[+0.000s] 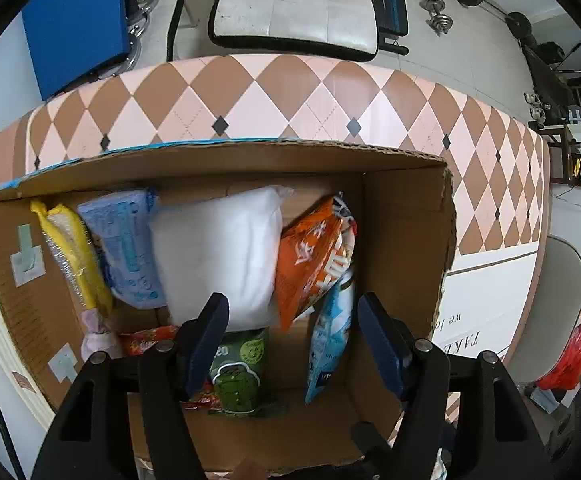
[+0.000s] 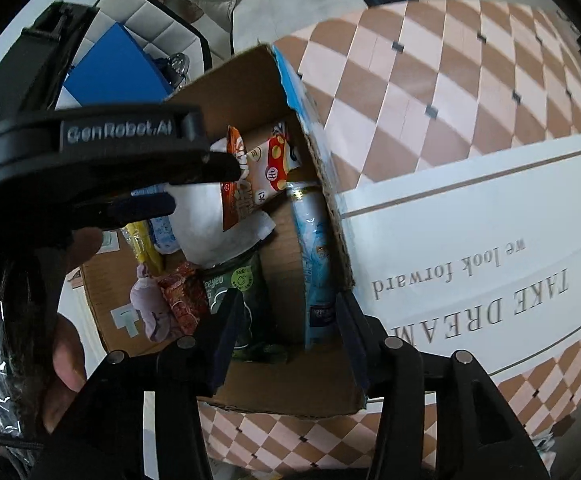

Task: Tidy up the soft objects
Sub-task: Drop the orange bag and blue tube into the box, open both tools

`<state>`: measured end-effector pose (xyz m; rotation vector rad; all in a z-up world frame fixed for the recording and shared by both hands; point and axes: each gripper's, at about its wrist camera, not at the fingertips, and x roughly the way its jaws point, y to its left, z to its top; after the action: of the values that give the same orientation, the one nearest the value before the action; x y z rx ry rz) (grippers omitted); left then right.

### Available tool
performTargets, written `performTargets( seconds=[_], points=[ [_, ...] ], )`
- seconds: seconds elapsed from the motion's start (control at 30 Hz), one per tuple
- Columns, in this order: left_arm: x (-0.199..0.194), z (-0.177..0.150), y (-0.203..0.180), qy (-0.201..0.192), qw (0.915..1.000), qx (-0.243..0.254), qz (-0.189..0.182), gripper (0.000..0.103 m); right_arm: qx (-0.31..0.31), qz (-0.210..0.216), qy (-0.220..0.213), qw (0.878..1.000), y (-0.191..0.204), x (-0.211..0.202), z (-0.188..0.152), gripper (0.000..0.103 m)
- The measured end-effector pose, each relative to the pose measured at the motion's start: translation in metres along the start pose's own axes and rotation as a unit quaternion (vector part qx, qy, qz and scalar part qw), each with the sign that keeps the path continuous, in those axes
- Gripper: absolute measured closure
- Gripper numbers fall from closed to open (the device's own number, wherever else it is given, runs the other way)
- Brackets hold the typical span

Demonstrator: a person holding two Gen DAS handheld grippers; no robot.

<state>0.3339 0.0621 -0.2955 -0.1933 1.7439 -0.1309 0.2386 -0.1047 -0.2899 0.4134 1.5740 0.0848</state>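
Note:
An open cardboard box [image 1: 406, 216] holds soft packs: a yellow pack [image 1: 72, 256], a blue tissue pack [image 1: 126, 244], a white pillow pack [image 1: 218, 256], an orange snack bag [image 1: 314, 264], a light blue bag [image 1: 330, 336], a green bag [image 1: 238, 372], a red pack [image 1: 146, 344]. My left gripper [image 1: 292, 316] is open and empty above the box, just in front of the white pack. My right gripper [image 2: 286, 316] is open and empty at the box's [image 2: 322, 184] near right corner, over the green bag [image 2: 246, 292] and light blue bag [image 2: 314, 252]. The left gripper's body [image 2: 90, 160] hangs over the box.
The box sits on a table with a pink and brown diamond cloth [image 1: 258, 96]. A white chair [image 1: 294, 4] and a blue panel [image 1: 74, 20] stand beyond it. A pink soft item [image 2: 150, 304] lies in the box. A red bag [image 1: 578, 356] hangs at the right.

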Motion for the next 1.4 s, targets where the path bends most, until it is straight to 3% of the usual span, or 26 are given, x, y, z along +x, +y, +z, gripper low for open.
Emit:
performTargets(
  seconds=[0.23, 0.5, 0.53, 0.57, 0.6, 0.63, 0.67, 0.8, 0.9, 1.17, 1.4],
  points=[
    [-0.026, -0.032, 0.008, -0.053, 0.9981, 0.015, 0.029, 0.038, -0.030, -0.041, -0.022, 0.998, 0.008, -0.018, -0.011, 0.052],
    [-0.046, -0.087, 0.037, -0.118, 0.9911, 0.000, 0.060, 0.038, -0.068, -0.099, -0.035, 0.992, 0.010, -0.021, -0.026, 0.052],
    [-0.048, -0.093, 0.040, -0.126, 0.9901, -0.003, 0.063, 0.038, -0.072, -0.105, -0.038, 0.991, 0.011, -0.022, -0.028, 0.049],
    [-0.050, -0.100, 0.045, -0.134, 0.9888, -0.007, 0.066, 0.029, -0.075, -0.108, -0.040, 0.991, 0.011, -0.022, -0.029, 0.042],
    [-0.051, -0.105, 0.047, -0.140, 0.9876, -0.010, 0.070, 0.013, -0.079, -0.113, -0.044, 0.989, 0.013, -0.023, -0.030, 0.037],
    [-0.053, -0.110, 0.050, -0.147, 0.9863, -0.013, 0.074, 0.007, -0.083, -0.117, -0.047, 0.988, 0.014, -0.024, -0.032, 0.027],
    [-0.054, -0.115, 0.055, -0.155, 0.9848, -0.017, 0.077, 0.004, -0.089, -0.122, -0.052, 0.987, 0.016, -0.026, -0.033, 0.019],
    [-0.060, -0.130, 0.073, -0.169, 0.9822, -0.039, 0.072, 0.004, -0.108, -0.143, -0.064, 0.982, 0.026, -0.029, -0.038, 0.018],
    [-0.065, -0.140, 0.082, -0.180, 0.9795, -0.052, 0.074, 0.004, -0.116, -0.149, -0.069, 0.980, 0.031, -0.029, -0.041, 0.001],
    [-0.090, -0.171, 0.082, -0.216, 0.9707, -0.055, 0.090, 0.004, -0.132, -0.174, -0.096, 0.971, 0.039, -0.041, -0.056, 0.000],
    [-0.126, -0.216, 0.061, -0.262, 0.9579, -0.040, 0.111, 0.004, -0.140, -0.170, -0.149, 0.964, 0.043, -0.094, -0.094, 0.000]
  ],
)
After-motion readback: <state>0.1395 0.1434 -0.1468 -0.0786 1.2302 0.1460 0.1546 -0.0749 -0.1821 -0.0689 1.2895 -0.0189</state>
